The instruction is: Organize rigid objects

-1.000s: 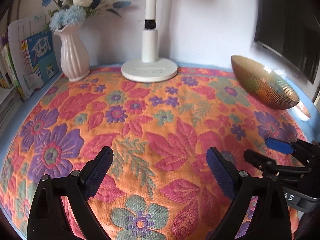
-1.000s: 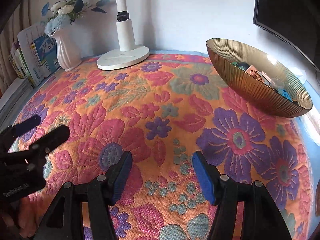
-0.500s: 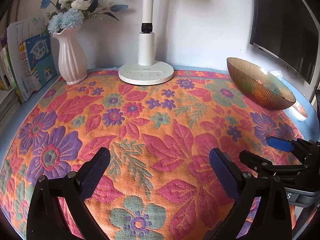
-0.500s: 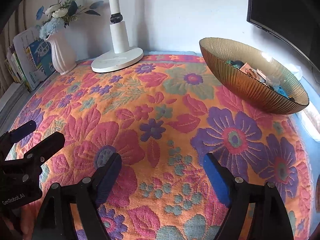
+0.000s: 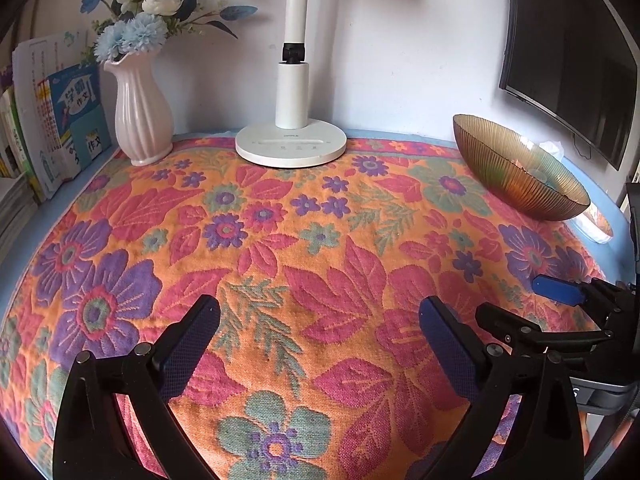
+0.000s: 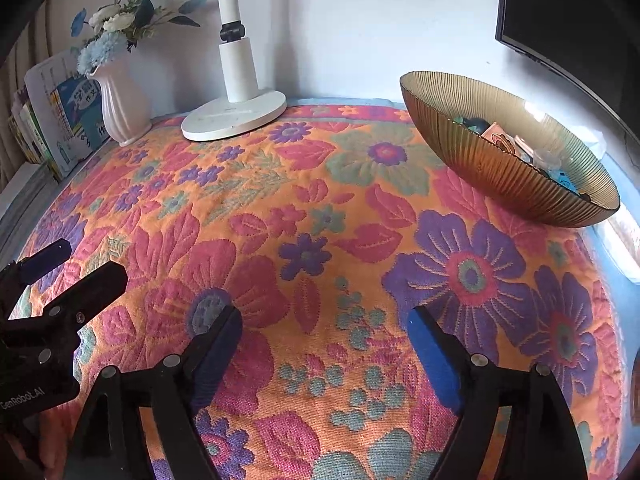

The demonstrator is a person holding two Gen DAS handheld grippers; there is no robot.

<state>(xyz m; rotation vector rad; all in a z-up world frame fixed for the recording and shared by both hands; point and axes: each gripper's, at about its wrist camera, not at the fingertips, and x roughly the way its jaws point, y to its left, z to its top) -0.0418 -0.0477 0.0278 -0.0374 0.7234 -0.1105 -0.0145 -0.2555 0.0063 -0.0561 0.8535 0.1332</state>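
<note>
The small rigid objects (image 6: 496,136) lie together inside the amber ribbed glass bowl (image 6: 492,168), which sits near the table's far right corner; a tan printed piece, a dark round one and blue bits can be told apart, the rest are too small to name. From the left wrist view the bowl (image 5: 516,176) shows mostly its outer wall and its contents are barely visible.

Just beside the bowl, at the right edge, lies a pale flat thing (image 5: 598,226) that cannot be identified. A floral cloth (image 6: 312,208) in orange, pink and purple covers the table. Along the far edge stands a white desk lamp (image 5: 291,144) on its round base, and left of it a pink fluted vase (image 5: 142,116) with blue and white artificial flowers. Books (image 5: 60,120) lean at the far left corner. A dark monitor (image 5: 572,52) hangs on the wall above the bowl.

The right gripper (image 6: 324,348) hovers over the near part of the cloth, its jaws having just widened, now apart with nothing between them. The left gripper (image 5: 320,332) hangs beside it, jaws wide apart and empty. Only bare cloth lies between either gripper and the bowl.
</note>
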